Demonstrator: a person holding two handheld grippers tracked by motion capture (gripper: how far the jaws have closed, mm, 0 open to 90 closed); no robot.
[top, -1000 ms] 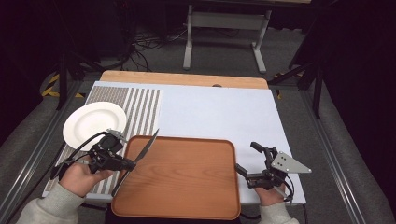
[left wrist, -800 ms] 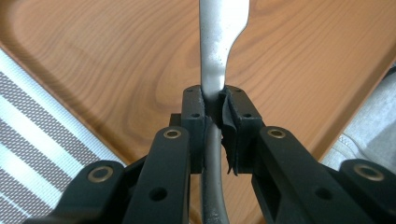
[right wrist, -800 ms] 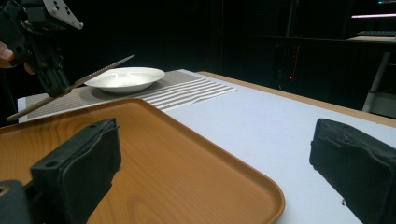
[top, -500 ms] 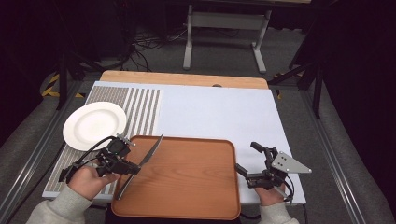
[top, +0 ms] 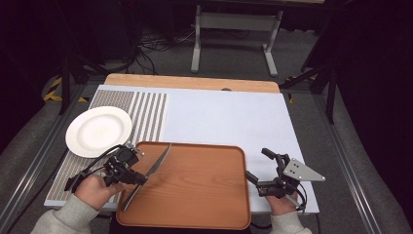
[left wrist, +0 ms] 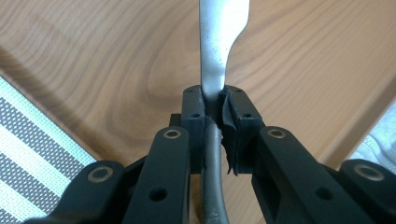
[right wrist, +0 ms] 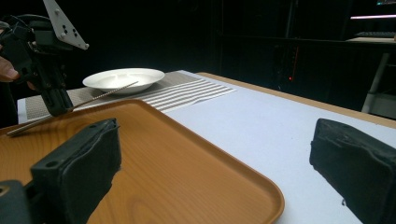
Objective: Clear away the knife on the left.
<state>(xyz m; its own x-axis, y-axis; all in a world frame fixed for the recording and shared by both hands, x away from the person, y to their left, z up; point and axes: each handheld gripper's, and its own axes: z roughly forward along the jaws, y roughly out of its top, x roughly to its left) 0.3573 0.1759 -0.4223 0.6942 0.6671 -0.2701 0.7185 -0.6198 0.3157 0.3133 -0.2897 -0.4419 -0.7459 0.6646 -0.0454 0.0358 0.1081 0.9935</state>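
Observation:
My left gripper point(top: 140, 178) is shut on a silver table knife point(top: 159, 161) where blade meets handle. The knife slants over the left part of the brown wooden tray point(top: 199, 187), blade pointing away toward the far left corner. In the left gripper view the pads point(left wrist: 239, 112) pinch the knife point(left wrist: 218, 56) close above the tray point(left wrist: 93, 70). My right gripper point(top: 258, 164) rests at the tray's right edge, open with nothing between its fingers point(right wrist: 79, 158). The right gripper view shows the left gripper point(right wrist: 52, 100) with the knife point(right wrist: 102, 93) low over the tray point(right wrist: 177, 177).
A white plate point(top: 99, 130) sits on the striped mat point(top: 151, 112) at the left, beyond the tray's corner. The white table cover point(top: 234, 122) stretches behind the tray. Dark floor, cables and a metal stand lie past the far edge.
My left hand has sunk a little and drifted toward the tray with the knife still clamped, bringing it lower over the tray. The right gripper has stayed put.

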